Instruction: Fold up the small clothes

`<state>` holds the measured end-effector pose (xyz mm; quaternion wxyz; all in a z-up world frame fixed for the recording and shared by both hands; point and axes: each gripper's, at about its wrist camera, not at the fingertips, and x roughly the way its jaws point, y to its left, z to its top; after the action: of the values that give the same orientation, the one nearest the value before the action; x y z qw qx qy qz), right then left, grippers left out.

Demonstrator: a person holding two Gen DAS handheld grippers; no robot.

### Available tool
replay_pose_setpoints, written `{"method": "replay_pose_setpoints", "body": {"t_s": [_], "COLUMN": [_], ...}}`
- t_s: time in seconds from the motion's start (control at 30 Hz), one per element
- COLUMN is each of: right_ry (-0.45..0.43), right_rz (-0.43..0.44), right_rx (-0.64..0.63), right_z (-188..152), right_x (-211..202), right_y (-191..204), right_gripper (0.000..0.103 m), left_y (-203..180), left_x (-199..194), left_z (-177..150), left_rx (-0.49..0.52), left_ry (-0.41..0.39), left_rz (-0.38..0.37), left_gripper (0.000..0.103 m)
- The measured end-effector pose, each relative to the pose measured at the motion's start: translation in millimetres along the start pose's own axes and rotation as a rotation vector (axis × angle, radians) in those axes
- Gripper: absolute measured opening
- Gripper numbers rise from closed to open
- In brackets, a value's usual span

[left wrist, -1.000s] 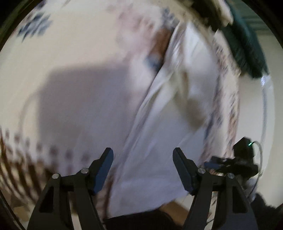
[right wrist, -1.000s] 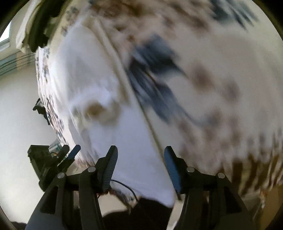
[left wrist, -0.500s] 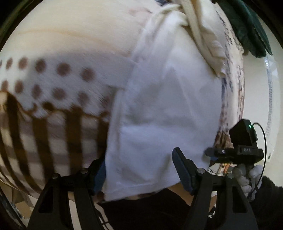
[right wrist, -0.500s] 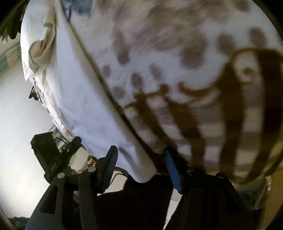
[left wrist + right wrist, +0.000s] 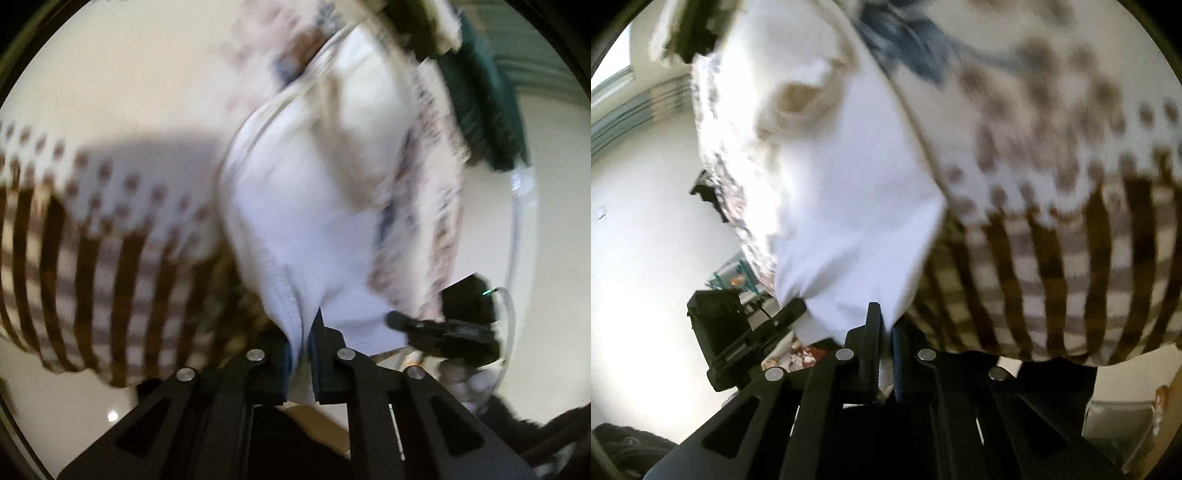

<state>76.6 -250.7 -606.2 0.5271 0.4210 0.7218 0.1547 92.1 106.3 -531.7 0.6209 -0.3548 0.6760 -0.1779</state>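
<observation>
You are pinching the white garment (image 5: 295, 221) with both tools: your left gripper (image 5: 301, 347) is clamped on its near hem, your right gripper (image 5: 884, 332) on a neighbouring corner. The garment is lying on a dotted, brown-striped cloth (image 5: 92, 240), whose near edge is overhanging; pale floor (image 5: 646, 258) is showing beyond.

Both wrist views close above patterned cloth (image 5: 110, 229), facing forward, sharing white garment (image 5: 849, 206)
</observation>
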Motion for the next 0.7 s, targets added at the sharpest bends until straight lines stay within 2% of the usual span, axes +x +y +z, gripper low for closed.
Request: {"method": "replay_pose_setpoints", "body": {"t_s": [0.13, 0.27, 0.37, 0.4, 0.43, 0.47, 0.5, 0.57, 0.6, 0.63, 0.7], "right_ry": [-0.088, -0.207, -0.33, -0.372, -0.404, -0.406, -0.406, -0.443, -0.463, -0.48, -0.484], "right_rz": [0.048, 0.068, 0.074, 0.06, 0.037, 0.029, 0.013, -0.012, -0.017, -0.019, -0.051], "right_rx": [-0.081, -0.147, -0.146, -0.141, -0.148, -0.15, -0.147, -0.146, -0.149, -0.154, -0.154], "right_z": [31, 76, 125, 139, 158, 171, 181, 194, 193, 194, 190], "right_x": [-24, -43, -56, -60, -63, -63, -63, -73, -76, -84, -88], "right_y": [46, 91, 117, 122, 130, 135, 141, 145, 145, 142, 134], "right_gripper": [0.005, 0.005, 0.005, 0.006, 0.006, 0.007, 0.014, 0.036, 0.056, 0.061, 0.062], "left_y": [-43, -77, -89, -89, -91, -94, -93, -87, -85, -87, -80], "left_x": [-22, -17, -2, 0, 3, 3, 0, -8, -12, -12, -7], "left_z": [52, 117, 181, 198, 213, 222, 228, 236, 236, 235, 231], "left_rx": [0.078, 0.149, 0.119, 0.097, 0.087, 0.085, 0.081, 0.068, 0.072, 0.085, 0.11], "left_ry": [-0.11, -0.188, -0.221, -0.231, -0.256, -0.28, -0.303, -0.339, -0.349, -0.353, -0.336], "left_rz": [-0.026, -0.059, -0.064, -0.042, -0.021, -0.015, -0.015, -0.047, -0.038, -0.015, 0.052], "left_gripper": [0.006, 0.006, 0.009, 0.014, 0.033, 0.047, 0.068, 0.07, 0.07, 0.07, 0.071]}}
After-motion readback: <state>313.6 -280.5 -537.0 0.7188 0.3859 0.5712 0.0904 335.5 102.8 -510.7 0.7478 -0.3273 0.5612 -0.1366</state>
